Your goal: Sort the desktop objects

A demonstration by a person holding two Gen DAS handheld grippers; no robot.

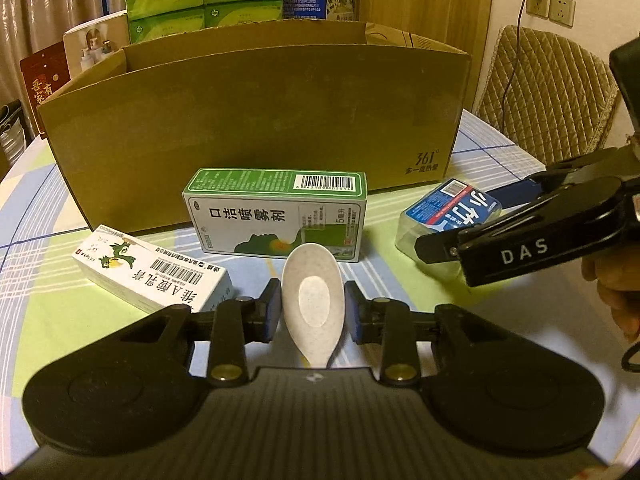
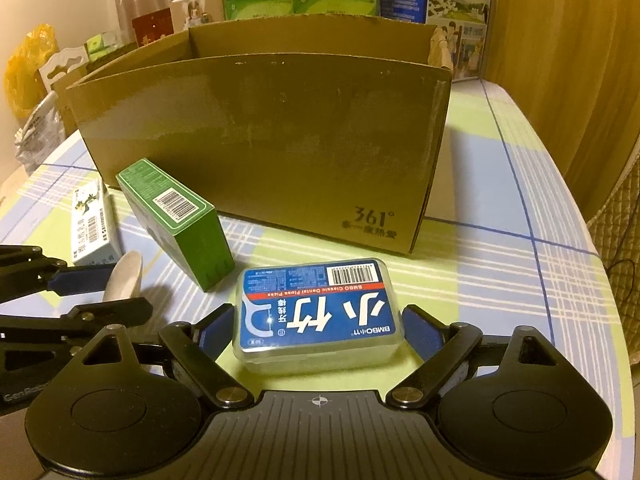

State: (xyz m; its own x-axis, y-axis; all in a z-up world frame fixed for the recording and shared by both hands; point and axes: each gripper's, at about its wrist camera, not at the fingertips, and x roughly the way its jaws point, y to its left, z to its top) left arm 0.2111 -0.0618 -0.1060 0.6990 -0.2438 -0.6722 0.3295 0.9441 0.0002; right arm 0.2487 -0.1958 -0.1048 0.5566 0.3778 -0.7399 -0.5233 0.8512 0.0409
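left claw point(image 1: 313, 309): jaws part open, one blue pad on each side of the spoon point(image 1: 313, 300). pads sit just beside the bowl edges; cannot tell whether they touch. spoon lies on the bench point(image 1: 48, 280), bowl up, long axis along the claw's forward line, bowl end toward the carton point(image 1: 256, 120), handle toward the camera.

right claw point(image 2: 318, 326): jaws wide open, straddling the floss box point(image 2: 318, 312). a gap shows between each pad and the box ends, so no grip. floss box lies flat on the bench, label up, long axis across the claw, left to right; barcode edge faces the carton.

green box point(image 1: 276, 216) stands on a long edge just in front of the carton wall, long axis parallel to that wall, barcode on top. white box point(image 1: 154, 270) lies flat to its left, near the left claw, angled across the bench.

carton stands open-topped at the back of the bench, "361°" printed at its lower right.
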